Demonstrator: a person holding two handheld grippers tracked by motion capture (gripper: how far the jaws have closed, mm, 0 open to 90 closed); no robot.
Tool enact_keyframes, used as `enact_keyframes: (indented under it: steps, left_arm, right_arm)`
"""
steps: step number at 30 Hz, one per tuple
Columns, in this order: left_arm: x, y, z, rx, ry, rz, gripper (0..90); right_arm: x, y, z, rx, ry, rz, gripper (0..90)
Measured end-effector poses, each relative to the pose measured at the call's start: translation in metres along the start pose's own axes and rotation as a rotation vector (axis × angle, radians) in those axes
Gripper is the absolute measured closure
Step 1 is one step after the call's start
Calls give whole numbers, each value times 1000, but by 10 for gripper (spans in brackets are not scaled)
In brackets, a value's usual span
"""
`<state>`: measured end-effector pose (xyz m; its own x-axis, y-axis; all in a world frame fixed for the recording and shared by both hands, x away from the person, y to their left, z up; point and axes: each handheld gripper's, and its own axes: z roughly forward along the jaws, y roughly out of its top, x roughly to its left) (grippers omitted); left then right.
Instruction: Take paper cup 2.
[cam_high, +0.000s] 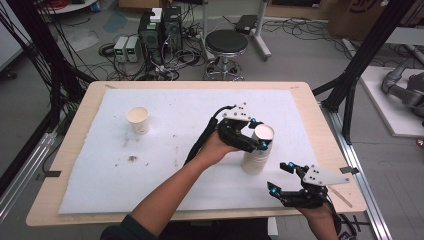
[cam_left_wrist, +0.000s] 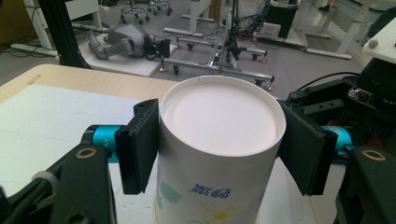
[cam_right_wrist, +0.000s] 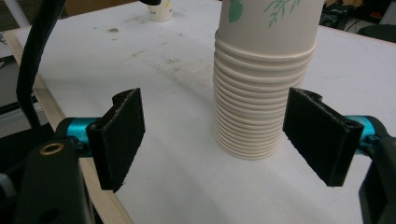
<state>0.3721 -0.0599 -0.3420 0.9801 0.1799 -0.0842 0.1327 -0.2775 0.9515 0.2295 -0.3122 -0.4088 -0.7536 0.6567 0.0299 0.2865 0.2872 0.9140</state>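
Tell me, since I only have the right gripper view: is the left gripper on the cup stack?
Observer: Yes. The left gripper has a pad against each side of the top cup.
Operator: Is that cup mouth up?
Observer: No. Its closed base faces up, so the stack is upside down.
Operator: And the cup at the back, cut off in my view?
Observer: The lone cup stands mouth up, well apart from the stack.

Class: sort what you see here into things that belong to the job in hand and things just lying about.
In the job: stack of paper cups; top cup, left gripper shut on it; right gripper, open; single cup.

Lying about: stool; floor electronics boxes.
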Motion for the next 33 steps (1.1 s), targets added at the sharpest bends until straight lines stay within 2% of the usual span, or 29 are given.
enact_keyframes:
  steps: [5,7,8,13,14,15,18,21,22,23,26,30,33]
  left_arm:
    - [-1,1,-1,-7,2,-1,341]
    - [-1,1,-2,-3,3,5,341]
    - [-1,1,-2,-3,3,5,341]
    - [-1,2,-2,-6,7,3,341]
    - [-1,2,-2,-6,7,3,341]
    - [-2,2,-2,-12,6,4,342]
    - [-2,3,-3,-10,9,6,342]
    - [-2,3,-3,-11,7,0,342]
    - [-2,3,-3,-11,7,0,343]
    - [-2,3,-3,-7,7,4,343]
    - [-3,3,-2,-8,9,-1,343]
    - [-2,3,-3,-7,9,4,343]
    - [-3,4,-3,-9,11,1,344]
  right_arm:
    - [0,0,0,-1,-4,1,214]
    - [0,1,1,-3,0,-1,299]
    - [0,1,1,-3,0,-1,299]
    - [1,6,3,-5,-5,-16,436]
    - [1,6,3,-5,-5,-16,436]
    - [1,8,3,-14,-10,-19,493]
    - [0,10,3,-15,-26,-10,591]
    - [-1,12,3,-3,-42,1,772]
    - [-1,12,3,-3,-42,1,772]
    - [-1,14,3,2,-66,0,882]
    - [-1,18,3,6,-82,3,900]
    - [-1,24,10,37,-106,6,900]
    - [0,25,17,82,-127,14,900]
